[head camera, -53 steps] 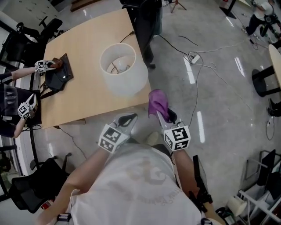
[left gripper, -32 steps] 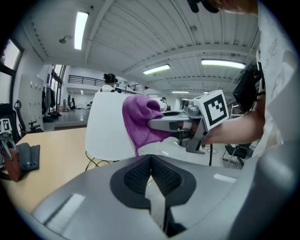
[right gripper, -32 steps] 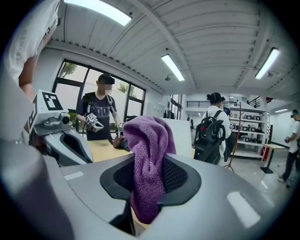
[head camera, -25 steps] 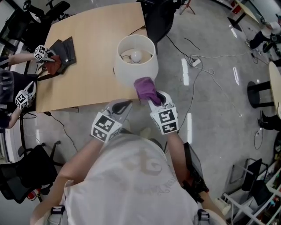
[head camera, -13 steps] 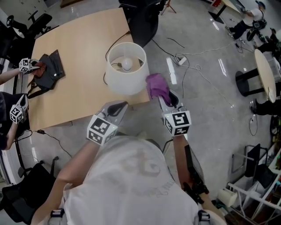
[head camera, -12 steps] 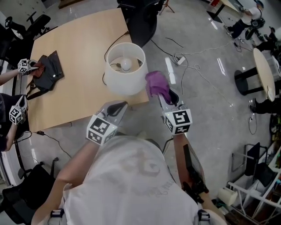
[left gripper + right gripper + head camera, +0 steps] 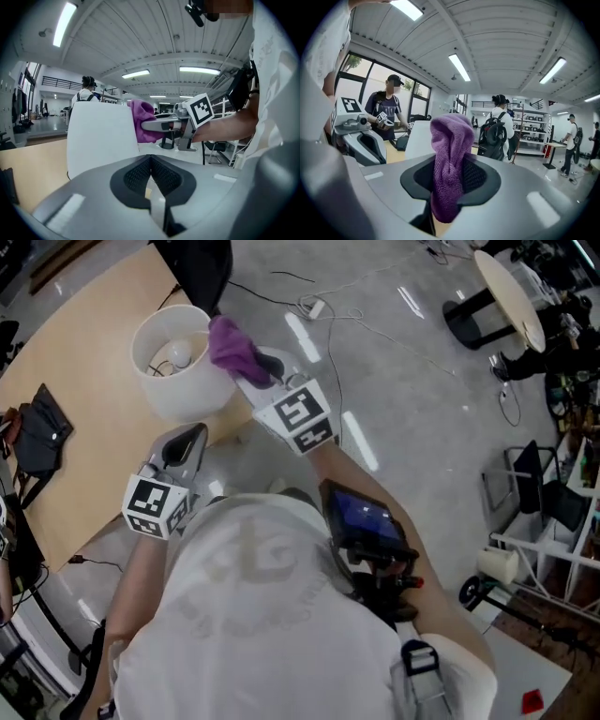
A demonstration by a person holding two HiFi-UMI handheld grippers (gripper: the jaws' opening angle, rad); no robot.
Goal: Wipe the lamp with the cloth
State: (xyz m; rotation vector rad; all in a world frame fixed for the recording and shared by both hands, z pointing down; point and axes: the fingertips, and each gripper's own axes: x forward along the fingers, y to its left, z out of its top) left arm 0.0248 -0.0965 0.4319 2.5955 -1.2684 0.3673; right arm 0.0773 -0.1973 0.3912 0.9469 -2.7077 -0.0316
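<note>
Bare tabletop [image 7: 89, 381] beside lamp [image 7: 183, 395]

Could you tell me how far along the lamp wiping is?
Done: the right gripper has the purple cloth clamped. In hand: the cloth sits against the top rim of the lampshade. Remaining: apparently wiping its sides; the left gripper is shut, empty.
</note>
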